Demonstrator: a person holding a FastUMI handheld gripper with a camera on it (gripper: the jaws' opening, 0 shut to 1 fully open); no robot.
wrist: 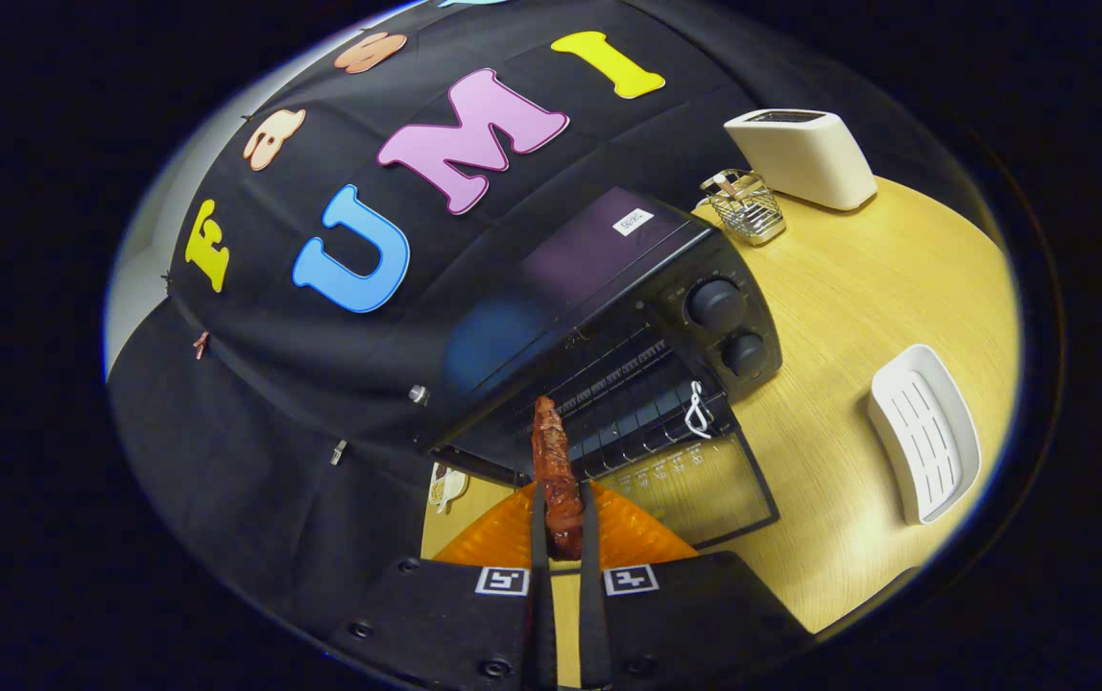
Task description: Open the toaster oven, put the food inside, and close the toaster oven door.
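A black toaster oven [609,317] stands on the wooden table, its glass door [695,489] folded down flat and its wire rack [628,403] exposed. A long reddish-brown strip of food [556,475] is pinched between my fingers, its far end pointing up toward the oven's open mouth. My gripper [562,523] is shut on that food, hovering just in front of the lowered door, above an orange ridged mat [637,533].
On the wooden table [858,288] to the right of the oven lie a white slotted dish [925,446], a small wire basket [748,206] and a white toaster [801,154]. Two knobs [729,326] sit on the oven's right panel. A small patterned item [445,485] lies left of the door.
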